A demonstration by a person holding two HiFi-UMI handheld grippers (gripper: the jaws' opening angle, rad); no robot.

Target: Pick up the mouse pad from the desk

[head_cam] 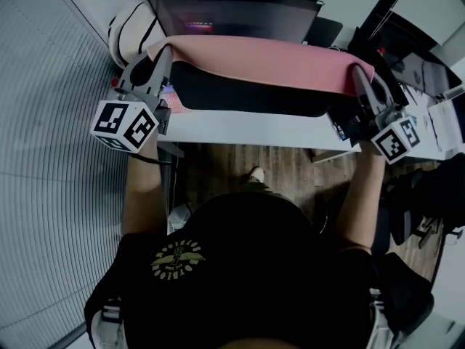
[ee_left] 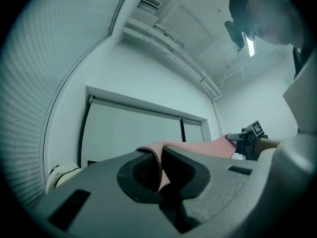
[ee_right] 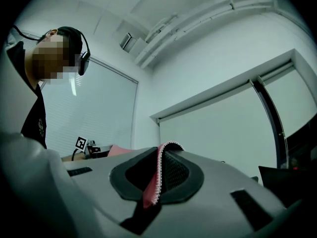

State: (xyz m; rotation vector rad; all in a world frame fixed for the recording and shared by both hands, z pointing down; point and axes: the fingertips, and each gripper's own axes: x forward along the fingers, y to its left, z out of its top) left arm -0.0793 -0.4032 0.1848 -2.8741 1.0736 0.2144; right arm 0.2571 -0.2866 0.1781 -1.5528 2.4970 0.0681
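monitor [head_cam: 240,17] just behind desk [head_cam: 247,131], ribbed wall [head_cam: 51,122] close L, papers [head_cam: 443,122] crowd R, desk front open

I'm working in an office. Below my jaws runs a white desk [head_cam: 240,129] with 1 dark monitor [head_cam: 240,17] at its far edge and papers [head_cam: 442,121] off to the right. Ahead of the jaws, 2 roller blinds [ee_left: 133,133] cover tall windows under exposed ceiling pipes [ee_left: 168,43].
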